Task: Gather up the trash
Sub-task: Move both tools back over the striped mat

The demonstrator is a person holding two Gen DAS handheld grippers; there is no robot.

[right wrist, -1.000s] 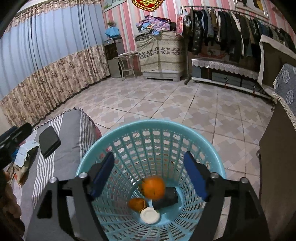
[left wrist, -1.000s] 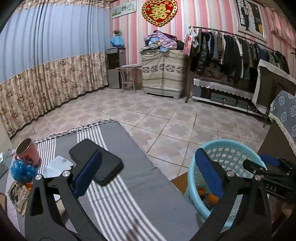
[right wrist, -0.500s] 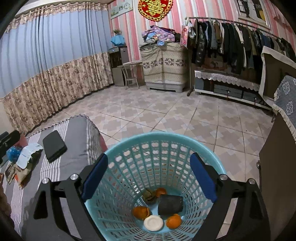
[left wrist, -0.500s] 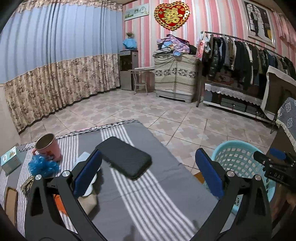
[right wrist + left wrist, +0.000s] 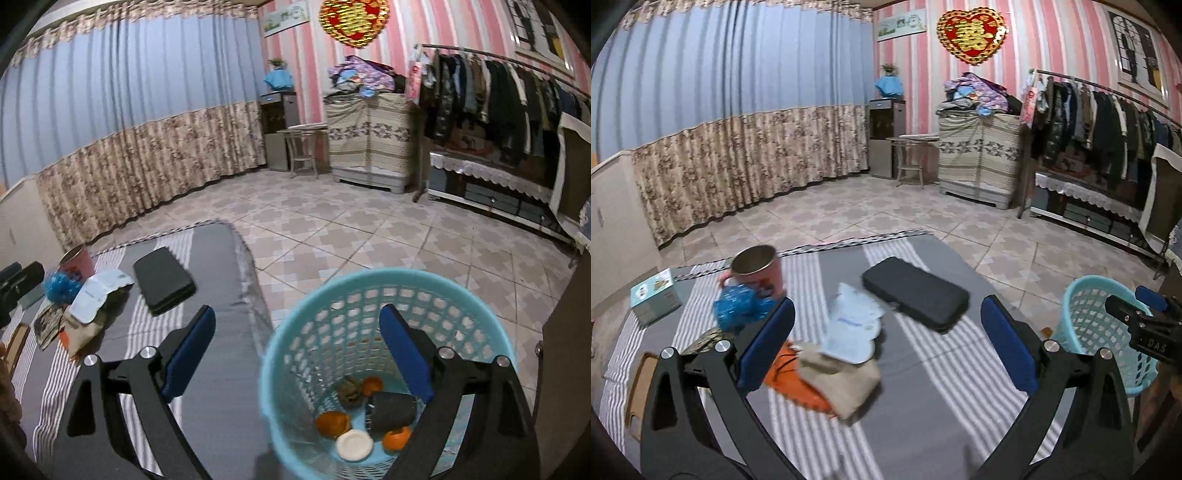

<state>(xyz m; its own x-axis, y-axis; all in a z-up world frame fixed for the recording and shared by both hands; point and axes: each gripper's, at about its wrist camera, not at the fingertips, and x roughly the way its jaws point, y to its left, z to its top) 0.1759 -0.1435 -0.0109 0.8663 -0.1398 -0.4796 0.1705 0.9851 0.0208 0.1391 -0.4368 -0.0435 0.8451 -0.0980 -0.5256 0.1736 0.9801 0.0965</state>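
Lying ahead of the left gripper's (image 5: 886, 343) wide, empty fingers: white wrapper (image 5: 851, 328).

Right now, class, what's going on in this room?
A person with tongs in each hand is clearing rubbish from a grey striped table into a turquoise basket on the floor beside it. Both the left tongs and right tongs are open and empty. Orange peels and other scraps already lie in the basket. Crumpled paper, a blue wrapper and a pink cup sit on the table.
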